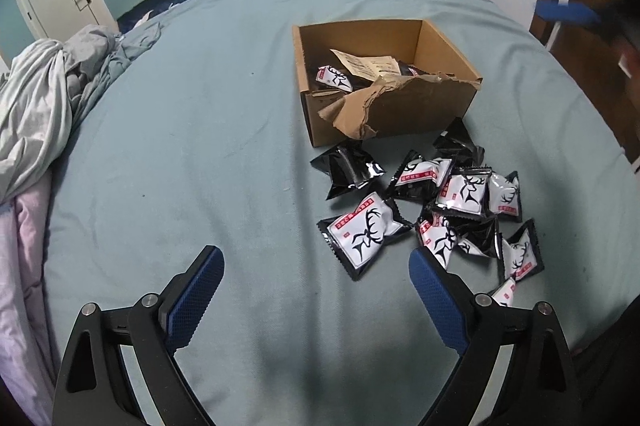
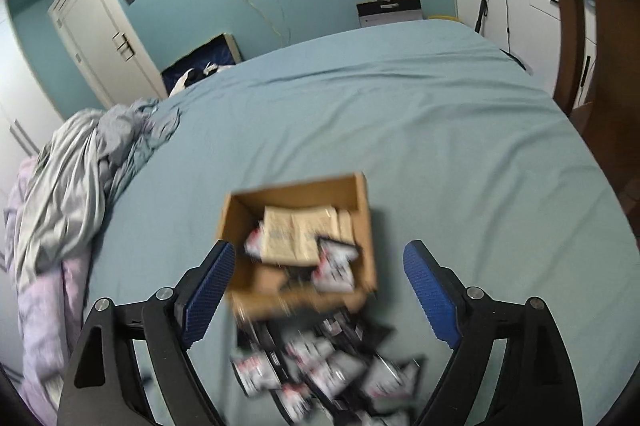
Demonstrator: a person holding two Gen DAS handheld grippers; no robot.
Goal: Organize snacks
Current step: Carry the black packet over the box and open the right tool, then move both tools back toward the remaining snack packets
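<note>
The packets lay in a loose, overlapping pile on the bed, just near of the box and slightly to its right; one black packet lay apart at the pile's left edge. A few more packets sat inside the box beneath a paper sheet. The box's near wall was torn, with a ragged flap hanging outward. The left gripper stood wide open and empty over bare sheet, left of the pile. The right gripper was likewise open with nothing between its pads; its view was blurred, with the box ahead and the pile below. In the inspector's judgement the packets were light, soft, air-filled pouches with slick film, liable to slide or squash under a hard pinch. The crimped end seams appeared the firmest hold; failing that, a gentle grip across the pouch's middle. Overlapping packets risked being lifted in pairs. The torn box wall looked weak and should not be pushed.
</note>
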